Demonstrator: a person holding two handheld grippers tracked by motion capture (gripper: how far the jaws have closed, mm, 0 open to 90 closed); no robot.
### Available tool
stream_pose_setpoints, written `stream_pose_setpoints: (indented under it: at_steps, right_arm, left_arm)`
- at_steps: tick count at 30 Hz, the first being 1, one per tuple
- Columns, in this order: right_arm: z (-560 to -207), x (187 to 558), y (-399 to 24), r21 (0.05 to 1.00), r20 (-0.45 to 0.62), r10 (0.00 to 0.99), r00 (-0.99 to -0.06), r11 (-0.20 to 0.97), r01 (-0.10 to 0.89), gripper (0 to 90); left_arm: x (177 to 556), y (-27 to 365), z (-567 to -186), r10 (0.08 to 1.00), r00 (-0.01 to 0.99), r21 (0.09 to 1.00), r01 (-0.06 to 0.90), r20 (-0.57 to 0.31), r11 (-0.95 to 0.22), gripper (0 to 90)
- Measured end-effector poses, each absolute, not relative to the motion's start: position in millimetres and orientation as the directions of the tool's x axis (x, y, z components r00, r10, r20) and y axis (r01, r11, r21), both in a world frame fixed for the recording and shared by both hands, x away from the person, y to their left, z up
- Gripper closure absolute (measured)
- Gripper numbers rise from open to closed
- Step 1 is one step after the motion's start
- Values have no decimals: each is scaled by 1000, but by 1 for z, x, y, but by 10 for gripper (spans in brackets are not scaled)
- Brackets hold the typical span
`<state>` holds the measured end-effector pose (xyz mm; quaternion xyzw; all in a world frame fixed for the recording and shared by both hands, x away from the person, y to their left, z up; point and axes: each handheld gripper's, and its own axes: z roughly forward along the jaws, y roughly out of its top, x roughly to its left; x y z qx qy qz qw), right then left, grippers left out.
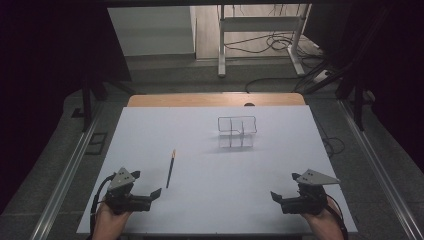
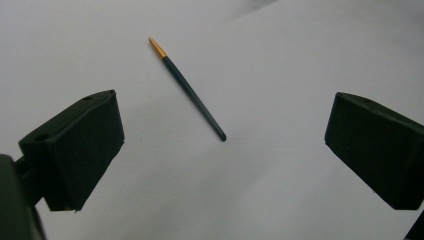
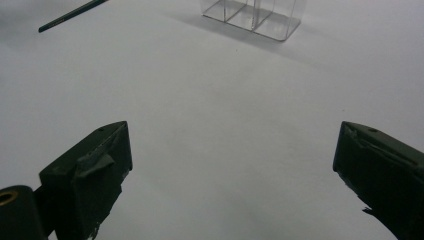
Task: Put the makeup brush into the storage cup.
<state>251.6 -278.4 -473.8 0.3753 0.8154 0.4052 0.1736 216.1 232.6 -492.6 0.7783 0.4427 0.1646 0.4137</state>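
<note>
Pencil (image 1: 170, 170): dark, slender shaft with an orange-tan tip; lies flat on the white bench (image 1: 215, 200), left of centre, tip pointing away from the person.
Writing on pencil: a faint mark runs along the shaft in the right tool view (image 3: 70, 16), too small to read.
Pencil relative to left tool (image 1: 150, 192): just ahead and slightly to the right of the tool; in the left tool view the pencil (image 2: 187, 87) lies on the bench between and beyond the two jaws, touching neither.
Left tool, state: jaws spread wide, nothing between the pads.
Pencil relative to right tool (image 1: 282, 195): well apart, across the bench; its blunt end enters the right tool view at the upper left, the rest cut off by the frame edge.
Right tool, state: jaws spread wide, holding nothing, above bare bench.
Clear organiser (image 1: 237, 132): transparent box with inner partitions, standing on the bench beyond the pencil and to its right; its top is cut off in the right tool view (image 3: 255, 17).
Hard to make out: number of compartments in the organiser; surroundings beyond the bench are dark.
</note>
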Motion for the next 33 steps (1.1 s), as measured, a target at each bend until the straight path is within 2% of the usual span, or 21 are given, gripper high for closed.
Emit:
stream_pose_setpoints:
  at_steps: [10,21,29,33]
  right_arm:
    - [-474,250,-274,779,17,735,-678,415,470,2]
    - [-475,251,-275,777,15,736,-677,418,471,0]
    - [-473,250,-274,790,-5,728,-686,423,443,7]
    - [-473,249,-273,790,-16,725,-689,431,435,7]
  left_arm:
    - [218,233,-495,832,536,756,602,-143,-258,29]
    - [220,234,-495,838,523,751,614,-156,-244,24]
    - [223,237,-493,832,514,757,624,-208,-196,23]
    - [227,231,-490,835,514,749,628,-195,-212,31]
